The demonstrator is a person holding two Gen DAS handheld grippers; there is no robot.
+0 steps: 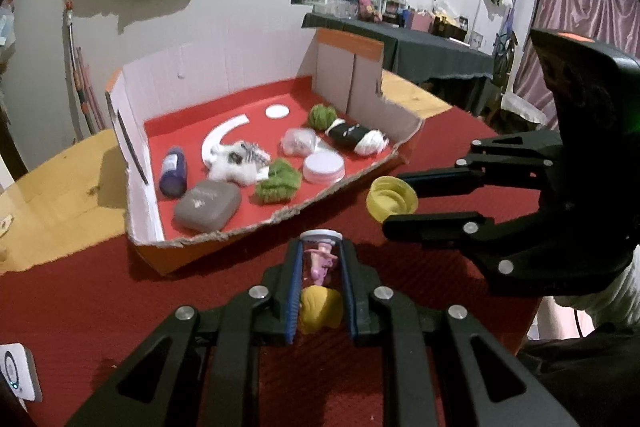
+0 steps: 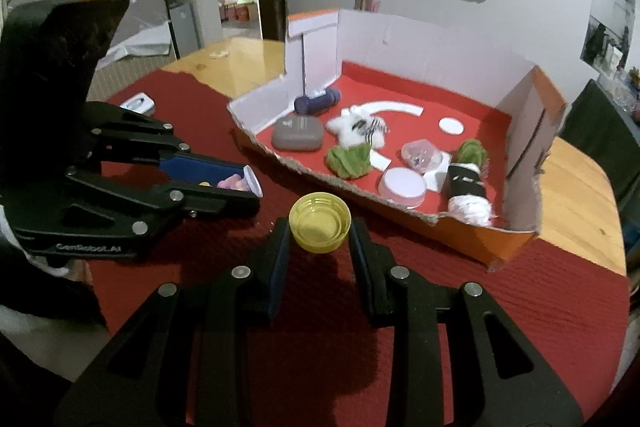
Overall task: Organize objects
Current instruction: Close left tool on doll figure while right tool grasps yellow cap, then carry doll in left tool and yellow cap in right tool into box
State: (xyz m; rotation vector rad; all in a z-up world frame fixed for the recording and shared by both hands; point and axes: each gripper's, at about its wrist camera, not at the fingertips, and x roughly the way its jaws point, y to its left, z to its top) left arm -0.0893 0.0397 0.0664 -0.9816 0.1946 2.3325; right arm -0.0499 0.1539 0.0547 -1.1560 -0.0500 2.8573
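Observation:
My left gripper [image 1: 321,251] is shut on a small clear capsule [image 1: 320,267] with a pink and yellow figure inside and a white end cap. It hovers over the red mat [image 1: 120,307], just in front of the box. My right gripper [image 2: 320,223] is shut on a yellow bottle cap [image 2: 318,233], open side up, near the torn front wall of the cardboard box [image 2: 460,231]. In the left wrist view the right gripper [image 1: 394,205] reaches in from the right with the yellow cap [image 1: 391,201]. In the right wrist view the left gripper [image 2: 250,189] comes in from the left with the capsule [image 2: 234,183].
The red-floored box [image 1: 224,235] holds a purple bottle [image 1: 173,173], a grey case [image 1: 208,205], a white plush [image 1: 238,163], two green scrubbers, a round white lid [image 1: 324,167], a clear bag and a black-and-white roll [image 1: 358,137]. A white device [image 2: 140,103] lies on the mat.

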